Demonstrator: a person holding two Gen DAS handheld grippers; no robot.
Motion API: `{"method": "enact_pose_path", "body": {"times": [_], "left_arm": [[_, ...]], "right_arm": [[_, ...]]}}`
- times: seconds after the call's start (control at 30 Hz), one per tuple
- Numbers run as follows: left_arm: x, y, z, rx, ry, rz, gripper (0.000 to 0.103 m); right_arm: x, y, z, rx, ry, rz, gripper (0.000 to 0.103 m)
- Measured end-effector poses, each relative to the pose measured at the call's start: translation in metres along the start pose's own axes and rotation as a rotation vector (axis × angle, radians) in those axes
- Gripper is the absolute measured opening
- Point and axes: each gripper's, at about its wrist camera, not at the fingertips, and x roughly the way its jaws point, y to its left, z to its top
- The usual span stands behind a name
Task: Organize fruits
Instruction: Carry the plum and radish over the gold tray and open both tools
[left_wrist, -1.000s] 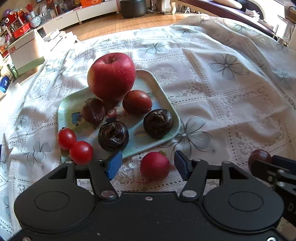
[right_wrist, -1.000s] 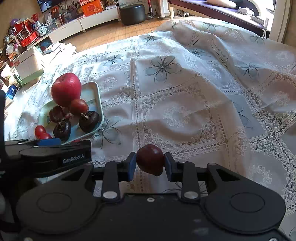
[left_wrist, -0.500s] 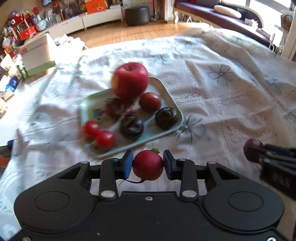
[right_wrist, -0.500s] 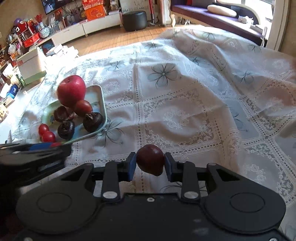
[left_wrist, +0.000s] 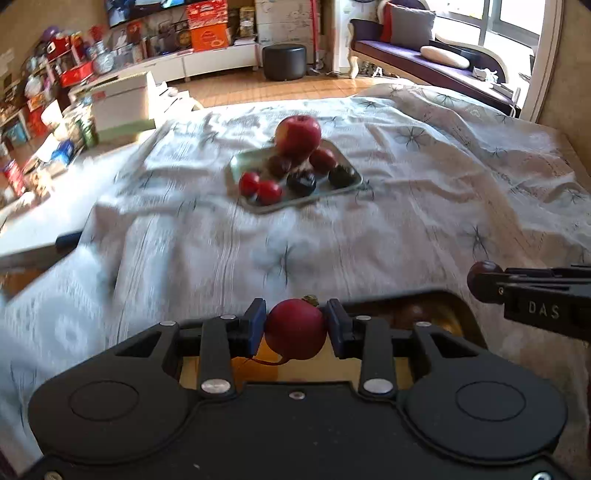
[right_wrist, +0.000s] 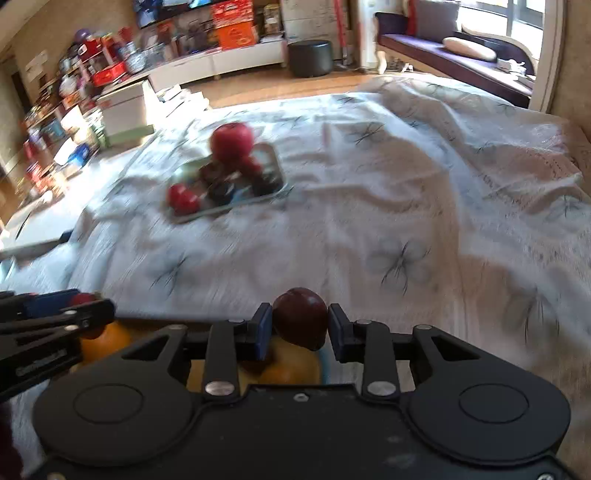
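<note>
My left gripper (left_wrist: 295, 325) is shut on a round red radish (left_wrist: 295, 332) with a thin root tail. My right gripper (right_wrist: 300, 325) is shut on a dark red plum (right_wrist: 301, 315). In the left wrist view the right gripper (left_wrist: 487, 286) shows at the right edge with the plum (left_wrist: 480, 282) at its tip. The left gripper shows blurred at the left of the right wrist view. Both hang over a dark-rimmed container (left_wrist: 458, 301) holding oranges (right_wrist: 291, 365). Far back on the cloth, a pale green tray (left_wrist: 243, 162) carries a big red apple (left_wrist: 298, 133), two tomatoes (left_wrist: 258, 188) and several dark fruits.
A white lace cloth (left_wrist: 406, 206) covers the table, rumpled in places. Boxes and clutter (left_wrist: 122, 103) stand past the left edge of the table. A black stool (left_wrist: 284, 61) and a sofa (left_wrist: 424, 59) are in the room behind.
The left gripper closed on the radish lying on the cloth. Both grippers then drew back and up from the green tray and now hang over the container of oranges.
</note>
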Motion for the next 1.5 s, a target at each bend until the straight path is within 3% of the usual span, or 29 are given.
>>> {"method": "enact_pose_path", "body": {"times": [0.3,0.47,0.93,1.5], "left_arm": [[-0.016,0.003,-0.039,-0.084,0.018,0.003,0.044],[-0.018,-0.004,-0.050,-0.071,0.028,0.025,0.044],[-0.011,-0.017,-0.065,-0.069,0.098,0.011,0.044],[-0.012,-0.012,-0.069,-0.103,0.110,0.033,0.045]], "right_arm": [[-0.030,0.017,-0.044,-0.023,0.022,0.004,0.033],[-0.035,0.024,-0.059,-0.053,0.030,-0.008,0.033],[-0.043,0.029,-0.069,-0.100,0.032,0.017,0.033],[-0.037,0.034,-0.074,-0.113,0.094,0.046,0.034]]}}
